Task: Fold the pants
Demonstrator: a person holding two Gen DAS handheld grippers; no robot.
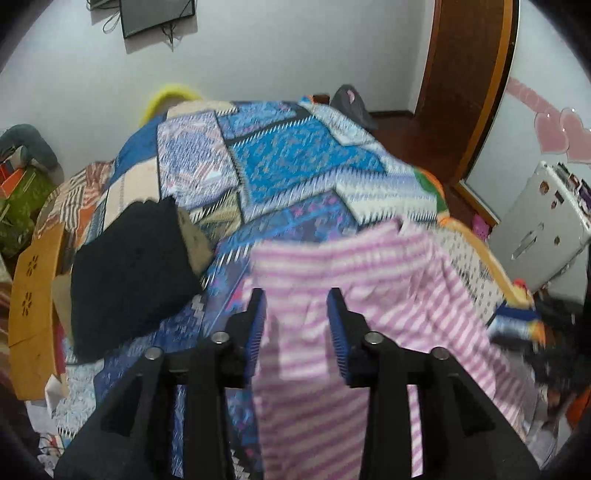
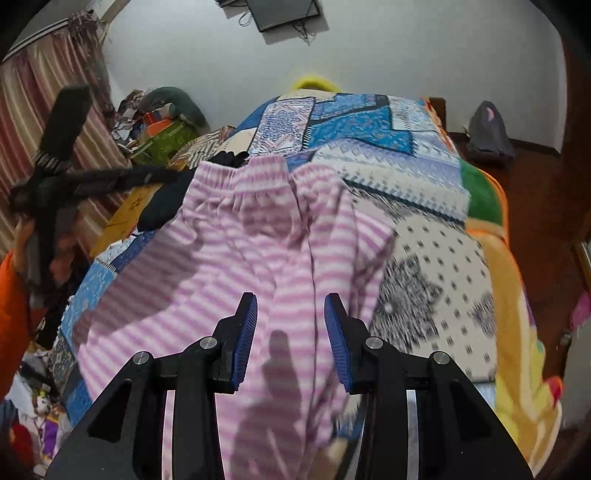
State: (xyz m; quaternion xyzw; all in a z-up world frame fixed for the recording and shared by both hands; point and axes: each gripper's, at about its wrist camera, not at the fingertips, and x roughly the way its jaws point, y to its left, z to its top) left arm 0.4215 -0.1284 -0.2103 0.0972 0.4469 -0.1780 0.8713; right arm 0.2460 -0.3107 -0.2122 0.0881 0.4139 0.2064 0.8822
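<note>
White wall [image 1: 277,55], wood floor [image 2: 535,192], patchwork bed [image 1: 295,158].

pink/white striped pants [image 2: 258,240], blue patchwork bedspread [image 1: 295,158] w/ geometric prints, black garment [image 1: 129,266], blue gripper pads [image 2: 245,339]

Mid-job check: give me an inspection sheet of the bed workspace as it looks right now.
Surface: bed covered by a patchwork quilt, blue, white and purple panels.
Job's things: pink-and-white striped pants spread on the quilt, elastic waistband at the far end, fabric rumpled.
Clutter: black garment on the quilt to the left of the pants.
Grippers: left gripper open above the pants; right gripper open above the pants; neither holds fabric.
Cables: loose wires hang below the wall screen.
Surroundings: white cabinet at the right, wooden door, striped curtain.
</note>
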